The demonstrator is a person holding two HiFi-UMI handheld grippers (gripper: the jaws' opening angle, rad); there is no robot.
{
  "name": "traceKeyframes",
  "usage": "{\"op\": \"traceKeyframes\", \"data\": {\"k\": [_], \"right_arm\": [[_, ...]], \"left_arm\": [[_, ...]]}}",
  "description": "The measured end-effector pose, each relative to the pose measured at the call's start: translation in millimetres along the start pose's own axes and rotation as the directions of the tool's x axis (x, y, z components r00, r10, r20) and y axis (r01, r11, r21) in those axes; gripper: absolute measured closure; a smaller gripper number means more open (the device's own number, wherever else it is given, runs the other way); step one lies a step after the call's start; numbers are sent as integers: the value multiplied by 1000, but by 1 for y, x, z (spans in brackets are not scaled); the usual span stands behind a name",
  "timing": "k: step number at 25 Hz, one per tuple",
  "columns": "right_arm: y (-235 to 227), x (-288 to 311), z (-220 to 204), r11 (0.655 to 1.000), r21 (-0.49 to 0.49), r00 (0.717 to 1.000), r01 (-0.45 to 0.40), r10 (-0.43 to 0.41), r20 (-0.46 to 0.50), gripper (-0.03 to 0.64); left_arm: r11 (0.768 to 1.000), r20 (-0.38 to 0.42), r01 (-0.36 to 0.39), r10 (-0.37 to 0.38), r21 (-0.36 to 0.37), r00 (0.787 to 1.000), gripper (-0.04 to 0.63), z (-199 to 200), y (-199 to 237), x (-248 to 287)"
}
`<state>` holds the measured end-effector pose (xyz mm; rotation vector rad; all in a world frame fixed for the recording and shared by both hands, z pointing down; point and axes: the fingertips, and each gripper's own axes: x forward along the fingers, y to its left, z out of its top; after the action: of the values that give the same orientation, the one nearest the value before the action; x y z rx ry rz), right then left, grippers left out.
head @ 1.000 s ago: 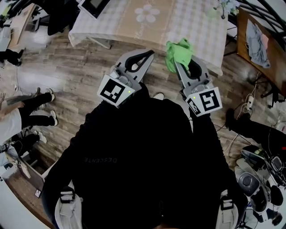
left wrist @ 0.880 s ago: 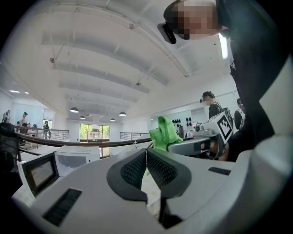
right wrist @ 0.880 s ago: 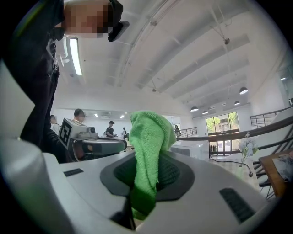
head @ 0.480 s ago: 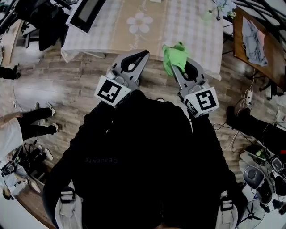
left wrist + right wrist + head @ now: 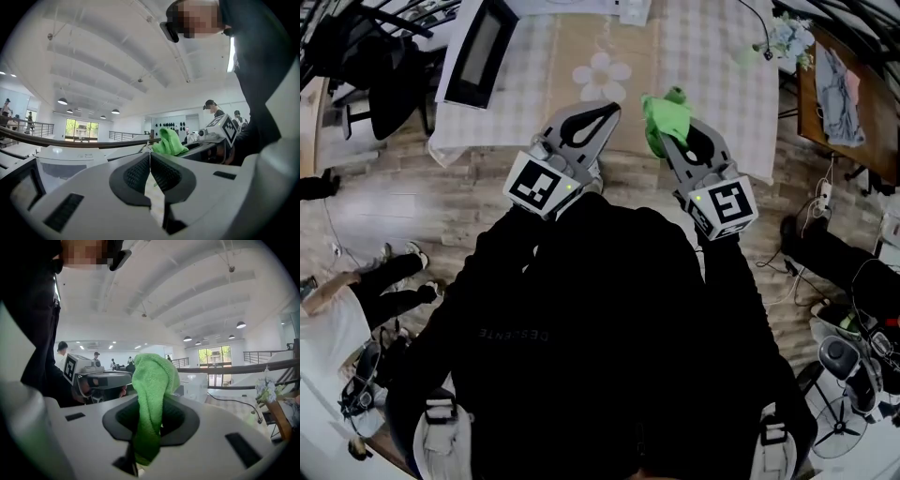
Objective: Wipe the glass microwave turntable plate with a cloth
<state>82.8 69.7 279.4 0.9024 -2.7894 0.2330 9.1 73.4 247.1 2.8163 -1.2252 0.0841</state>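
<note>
Cloth gripped, plate not in sight.
Head view: the green cloth (image 5: 667,114) is pinched in the right gripper (image 5: 673,136), and the table (image 5: 712,56) lies ahead of both tongs. Left gripper view: the left gripper (image 5: 150,161) is pressed together on nothing. Right gripper view: no plate is seen (nor elsewhere).

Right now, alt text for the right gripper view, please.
The right gripper has its jaws shut on a bright green fuzzy cloth, which stands up between them and hangs below. At left, the left gripper with its square-marker cube is close by; above is a white ceiling with round lamps.
</note>
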Motion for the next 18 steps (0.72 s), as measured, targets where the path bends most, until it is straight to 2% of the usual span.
{"op": "traceKeyframes", "data": {"k": [9, 15, 18], "right_arm": [[-23, 72, -2, 995, 16, 991, 93, -92, -95, 520], [-34, 107, -11, 992, 24, 982, 124, -119, -145, 518], [-39, 119, -19, 993, 25, 979, 116, -110, -170, 517]], "left_arm": [[992, -18, 124, -124, -19, 992, 574, -10, 70, 16], [988, -5, 150, -150, -33, 989, 574, -21, 106, 23], [989, -2, 138, -138, -50, 990, 574, -28, 117, 24]]}}
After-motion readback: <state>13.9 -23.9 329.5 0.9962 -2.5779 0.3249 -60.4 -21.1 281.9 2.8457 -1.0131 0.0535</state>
